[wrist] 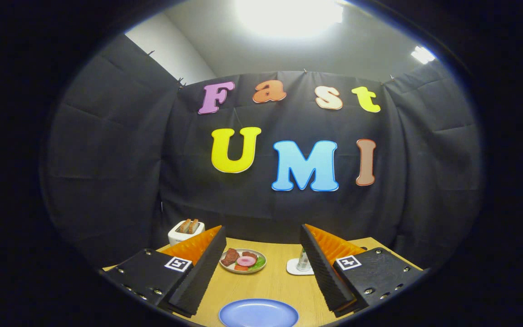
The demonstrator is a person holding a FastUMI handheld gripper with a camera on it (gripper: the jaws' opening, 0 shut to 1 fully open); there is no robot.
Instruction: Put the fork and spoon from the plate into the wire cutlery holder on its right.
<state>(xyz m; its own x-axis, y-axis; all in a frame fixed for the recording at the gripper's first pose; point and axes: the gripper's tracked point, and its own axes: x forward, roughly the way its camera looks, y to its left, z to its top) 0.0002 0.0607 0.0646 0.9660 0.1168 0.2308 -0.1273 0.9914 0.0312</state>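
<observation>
My gripper (262, 227) is open and held above the near edge of a wooden table (270, 284), its fingers wide apart with nothing between them. A blue plate (258, 313) lies on the table low between the fingers, close to me; the part of it that shows is bare. Beyond it to the right, a small upright holder (303, 261) stands on a white base, partly hidden by the right finger (323, 263). It is too small to tell what it contains.
A plate of food (243, 261) with meat and greens sits mid-table just ahead of the left finger. A white toaster (185, 230) with bread slices stands at the back left. The black cloth wall closes off the table's far side.
</observation>
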